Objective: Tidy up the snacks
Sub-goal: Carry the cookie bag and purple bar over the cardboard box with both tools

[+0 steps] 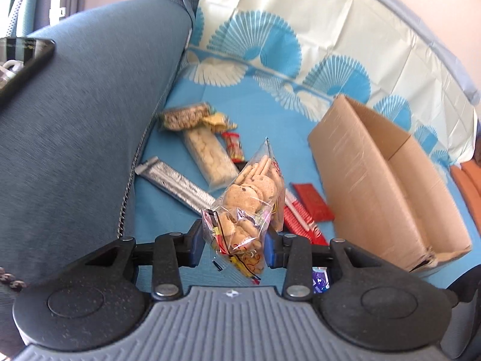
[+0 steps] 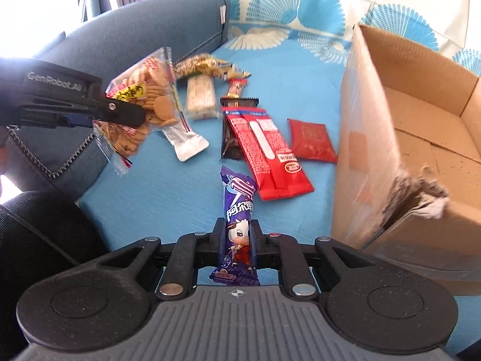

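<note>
My left gripper (image 1: pixel 233 240) is shut on a clear bag of round cookies (image 1: pixel 252 198), which hangs tilted above the blue cover. The right wrist view shows that same cookie bag (image 2: pixel 141 102) in the left gripper (image 2: pixel 120 114) at the left, over the sofa's edge. My right gripper (image 2: pixel 239 234) is shut on the lower half of a purple snack packet (image 2: pixel 239 207) with a cartoon cow. An open cardboard box (image 2: pixel 375 120) stands to the right, its near corner torn.
Loose snacks lie on the blue patterned cover (image 2: pixel 168 198): a long red pack (image 2: pixel 267 150), a small red pouch (image 2: pixel 312 140), a dark pack (image 2: pixel 231 138), a silver pack (image 2: pixel 183 141), a white cracker pack (image 2: pixel 200 96). A blue sofa armrest (image 1: pixel 75 120) rises at the left and bears a phone (image 1: pixel 21 60).
</note>
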### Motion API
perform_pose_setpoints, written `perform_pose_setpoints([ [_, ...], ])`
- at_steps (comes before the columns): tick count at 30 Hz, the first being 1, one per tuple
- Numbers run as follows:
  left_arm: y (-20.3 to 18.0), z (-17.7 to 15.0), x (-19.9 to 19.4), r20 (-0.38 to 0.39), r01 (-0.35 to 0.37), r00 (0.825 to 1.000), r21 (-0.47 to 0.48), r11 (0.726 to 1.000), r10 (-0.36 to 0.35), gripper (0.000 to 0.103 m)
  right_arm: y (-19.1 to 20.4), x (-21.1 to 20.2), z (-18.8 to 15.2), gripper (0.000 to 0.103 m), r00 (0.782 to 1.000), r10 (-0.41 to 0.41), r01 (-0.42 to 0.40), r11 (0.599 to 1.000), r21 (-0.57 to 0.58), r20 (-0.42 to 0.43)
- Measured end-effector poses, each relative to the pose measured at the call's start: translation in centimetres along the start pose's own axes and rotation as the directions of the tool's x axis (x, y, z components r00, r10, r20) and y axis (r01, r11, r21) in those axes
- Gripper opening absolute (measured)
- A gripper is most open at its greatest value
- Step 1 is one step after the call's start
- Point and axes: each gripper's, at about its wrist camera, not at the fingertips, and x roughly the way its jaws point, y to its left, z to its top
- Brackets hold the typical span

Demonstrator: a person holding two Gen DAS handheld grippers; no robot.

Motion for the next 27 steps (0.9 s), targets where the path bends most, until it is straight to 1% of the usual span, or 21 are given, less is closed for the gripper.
perform_pose_setpoints([
  [3, -0.1, 0.4, -1.1, 0.022, 0.022, 1.000, -0.035, 0.999, -0.021, 0.043, 0.0, -0.8, 0.3, 0.016, 1.000, -0.010, 0.010, 1.000, 0.008, 0.018],
  [7, -1.3, 0.1, -2.2, 0.061, -0.004, 0.998, 0.026, 1.000, 0.003, 0.043, -0.3, -2.1, 0.5, 0.016, 0.998, -0.011, 0.010, 1.000, 0.019, 0.064],
  [11, -1.3, -0.1, -3.3, 0.099, -0.016, 0.995, 0.032, 0.999, 0.013, 0.043, -1.3, -3.9, 0.6, 0.016, 0.993, -0.016, 0.010, 0.999, 0.047, 0.118],
  [14, -0.8, -0.3, -3.7, 0.112, 0.001, 0.994, 0.000, 1.000, -0.001, 0.043, -2.2, -5.6, 0.7, 0.016, 0.984, -0.023, 0.012, 0.998, 0.065, 0.178],
  [17, -0.7, -0.4, -3.9, 0.124, 0.008, 0.992, 0.000, 1.000, -0.008, 0.043, -3.3, -7.3, 1.0, 0.016, 0.972, -0.026, 0.004, 0.996, 0.093, 0.235],
  [20, -0.9, -0.1, -4.3, 0.135, 0.036, 0.990, 0.003, 0.999, -0.036, 0.043, -4.2, -9.5, 1.6, 0.016, 0.954, -0.037, 0.007, 0.995, 0.101, 0.297],
  [22, -1.1, 0.0, -4.8, 0.146, 0.052, 0.988, 0.010, 0.999, -0.053, 0.043, -5.0, -11.3, 2.4, 0.016, 0.937, -0.038, 0.001, 0.994, 0.106, 0.347],
  [25, -1.6, 0.2, -5.5, 0.168, 0.068, 0.983, 0.019, 0.997, -0.071, 0.043, -6.9, -14.3, 3.8, 0.016, 0.907, -0.044, -0.005, 0.993, 0.116, 0.420],
  [27, -2.0, 0.2, -5.8, 0.178, 0.070, 0.981, 0.032, 0.997, -0.074, 0.043, -8.5, -16.0, 4.7, 0.016, 0.883, -0.055, -0.005, 0.992, 0.127, 0.467],
])
